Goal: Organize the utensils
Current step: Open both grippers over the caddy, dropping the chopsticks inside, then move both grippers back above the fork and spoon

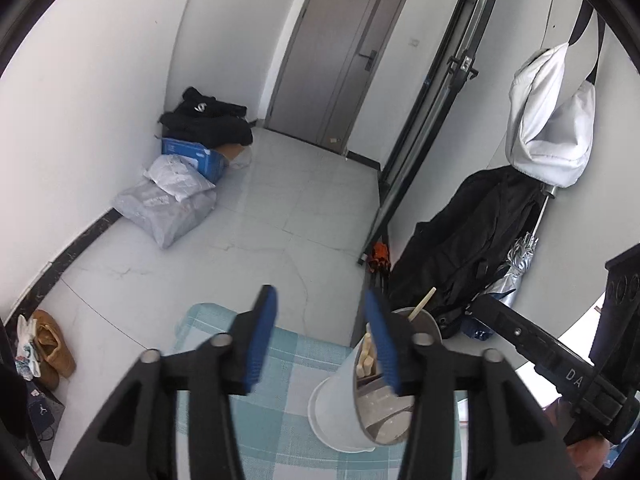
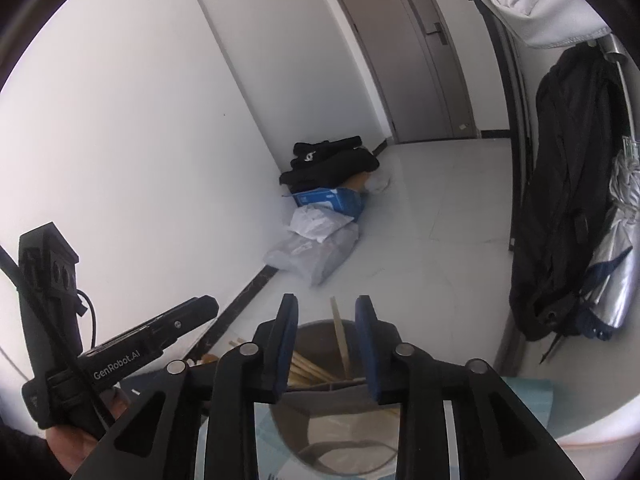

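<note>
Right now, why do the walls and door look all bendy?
Left wrist view: the fisheye lens curves the door and darkens the corners. Right wrist view: same bending on the door, and the white wall looks washed out by bright light.

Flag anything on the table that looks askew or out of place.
Nothing looks spilled or damaged. The utensil holder stands on the checked cloth with wooden sticks leaning loosely inside; one stick juts above the rim at a slant.

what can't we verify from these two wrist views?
- Utensil holder contents: right wrist view, the gripper's own fingers cover most of the wooden utensils.
- Holder's base: left wrist view, cut off behind the left gripper.
- Checked tablecloth: its extent is hidden by both grippers.
</note>
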